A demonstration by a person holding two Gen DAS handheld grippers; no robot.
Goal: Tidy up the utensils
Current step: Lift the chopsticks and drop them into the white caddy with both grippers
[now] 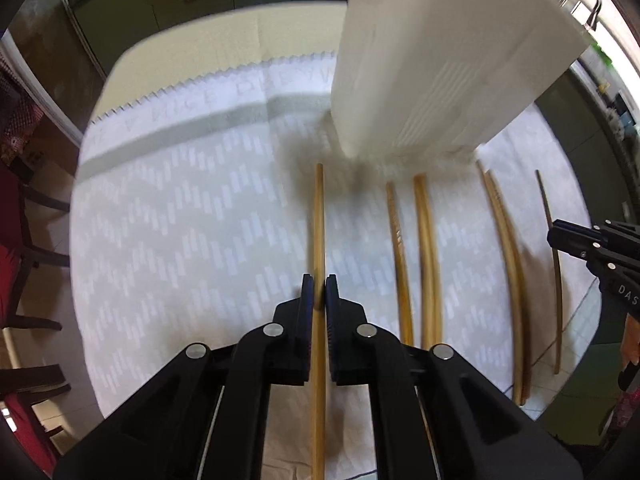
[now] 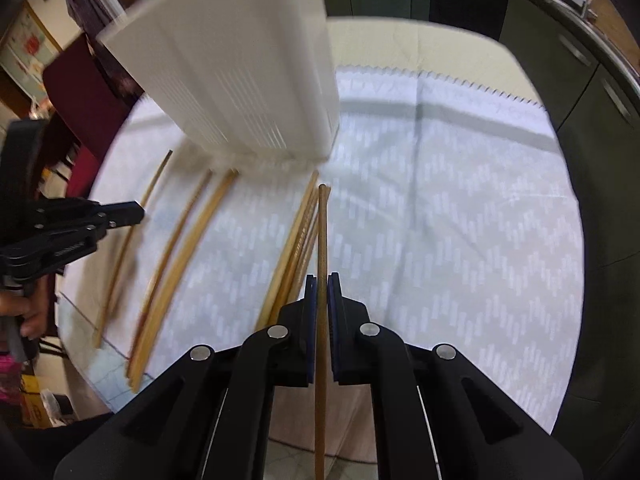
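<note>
While each gripper clamps one chopstick (image 1: 319, 216), six (image 1: 424, 256) lie loose.

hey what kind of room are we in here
Probably a home kitchen or dining area: a table under a white patterned cloth, dark green cabinets behind it, chopsticks laid out beside a white utensil holder.

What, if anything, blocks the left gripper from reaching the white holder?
Probably nothing, so likely yes. The left gripper, shut on a chopstick, points toward the white holder standing just ahead and slightly right, with only open cloth between them.
</note>
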